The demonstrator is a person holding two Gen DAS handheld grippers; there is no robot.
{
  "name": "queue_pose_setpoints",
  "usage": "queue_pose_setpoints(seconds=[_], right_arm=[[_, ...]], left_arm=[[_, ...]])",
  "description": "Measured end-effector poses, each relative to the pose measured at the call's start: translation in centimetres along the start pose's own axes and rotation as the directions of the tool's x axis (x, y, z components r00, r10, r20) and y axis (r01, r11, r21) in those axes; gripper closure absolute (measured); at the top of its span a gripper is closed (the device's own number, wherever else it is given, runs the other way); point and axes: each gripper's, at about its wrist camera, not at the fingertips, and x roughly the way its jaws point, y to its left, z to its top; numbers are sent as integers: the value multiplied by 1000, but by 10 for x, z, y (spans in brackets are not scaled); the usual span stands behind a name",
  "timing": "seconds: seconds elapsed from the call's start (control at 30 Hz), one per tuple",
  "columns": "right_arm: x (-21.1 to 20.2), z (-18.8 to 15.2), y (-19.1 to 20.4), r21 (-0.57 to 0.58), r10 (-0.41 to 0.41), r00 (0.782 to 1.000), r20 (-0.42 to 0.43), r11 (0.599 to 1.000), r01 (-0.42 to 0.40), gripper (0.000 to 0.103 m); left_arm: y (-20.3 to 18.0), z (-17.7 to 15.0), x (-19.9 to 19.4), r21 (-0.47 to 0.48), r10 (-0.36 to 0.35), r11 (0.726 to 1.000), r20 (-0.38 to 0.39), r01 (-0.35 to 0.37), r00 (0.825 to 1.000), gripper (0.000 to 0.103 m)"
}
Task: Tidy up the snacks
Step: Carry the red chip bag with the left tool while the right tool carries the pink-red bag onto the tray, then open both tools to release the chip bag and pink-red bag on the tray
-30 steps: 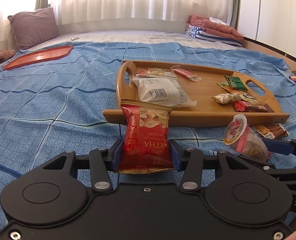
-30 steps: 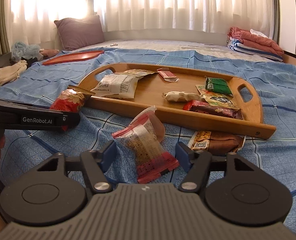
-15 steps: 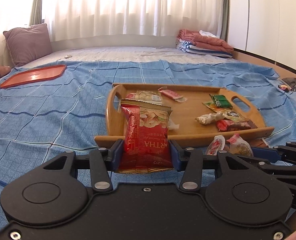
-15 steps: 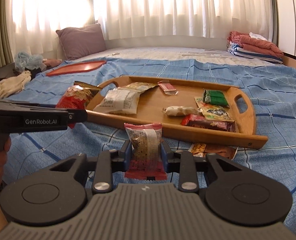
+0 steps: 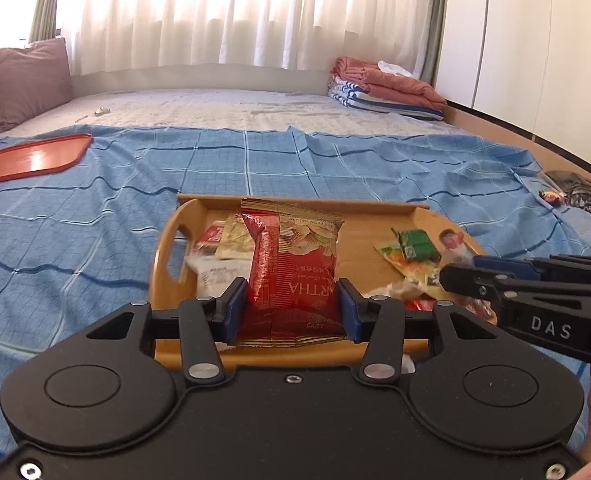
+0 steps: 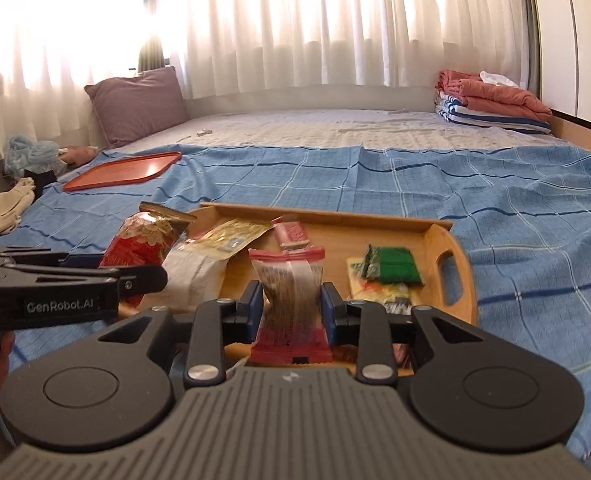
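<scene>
My left gripper (image 5: 291,304) is shut on a red nut packet (image 5: 295,264) and holds it upright over the near left part of the wooden tray (image 5: 167,248). My right gripper (image 6: 291,308) is shut on a clear bag of grainy snack with a pink zip top (image 6: 291,292), held above the tray's (image 6: 459,280) near side. The tray holds several snacks: a white packet (image 6: 199,280), a gold packet (image 6: 227,238), a pink bar (image 6: 291,234) and a green packet (image 6: 393,266). The left gripper with the red packet (image 6: 143,240) shows at the left of the right wrist view.
The tray lies on a blue checked bedspread (image 5: 75,216). A red flat tray (image 5: 31,158) lies far left, a purple pillow (image 6: 139,104) behind it. Folded blankets (image 5: 383,88) sit at the far right. Cloths (image 6: 3,208) lie at the bed's left edge.
Both grippers have risen and moved forward over the tray with their packets. One second ago the right gripper was open around the clear bag; it has closed on it and lifted it.
</scene>
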Motion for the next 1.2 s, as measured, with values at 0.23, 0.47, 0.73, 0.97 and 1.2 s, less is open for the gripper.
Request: queue_pose_setpoints(seconds=[0.23, 0.47, 0.73, 0.97, 1.2], right_arm=[[49, 26, -23, 15, -29, 998, -59, 999, 30, 73], [60, 11, -27, 29, 8, 994, -110, 1000, -4, 70], [55, 0, -28, 31, 9, 993, -115, 1000, -5, 48], [37, -2, -27, 15, -2, 997, -80, 1000, 3, 31], [12, -9, -24, -10, -34, 999, -32, 999, 34, 17]], left_arm=[[-7, 18, 52, 10, 15, 1000, -60, -14, 998, 57], [-8, 10, 84, 23, 19, 1000, -125, -16, 992, 57], [-17, 8, 88, 69, 25, 997, -110, -18, 994, 51], [-25, 6, 73, 112, 22, 994, -70, -14, 997, 21], [-26, -1, 45, 109, -17, 994, -43, 21, 999, 15]])
